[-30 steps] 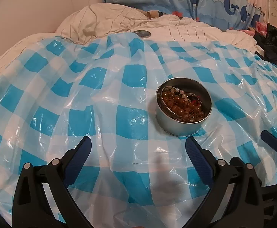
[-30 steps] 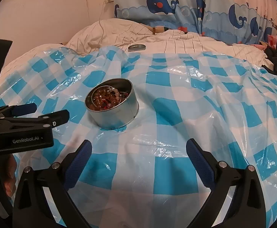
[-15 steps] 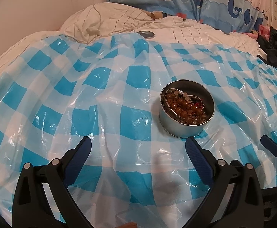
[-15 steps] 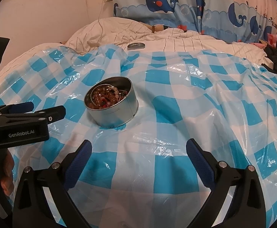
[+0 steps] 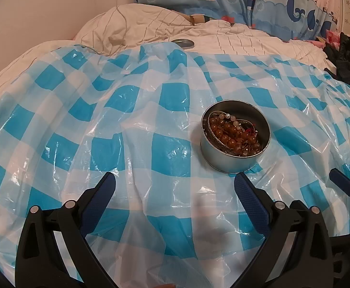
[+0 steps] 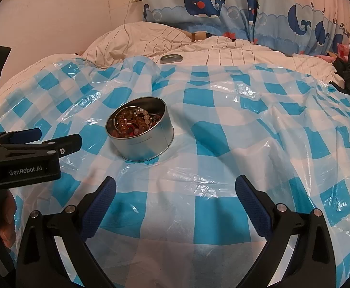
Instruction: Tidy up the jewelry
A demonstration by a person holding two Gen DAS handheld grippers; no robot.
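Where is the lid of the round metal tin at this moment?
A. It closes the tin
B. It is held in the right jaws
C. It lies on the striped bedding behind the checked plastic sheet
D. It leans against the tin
C: the lid lies flat on the striped bedding, and the tin stands open with beads showing.

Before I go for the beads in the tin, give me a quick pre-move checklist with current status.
1. Tin upright, open: ok.
2. Beads reachable from above: ok.
3. Left gripper open, empty: ok.
4. Right gripper open, empty: ok.
5. Lid away from the tin, on the bedding: ok.
6. Beads tangled with wire pieces: cannot tell.
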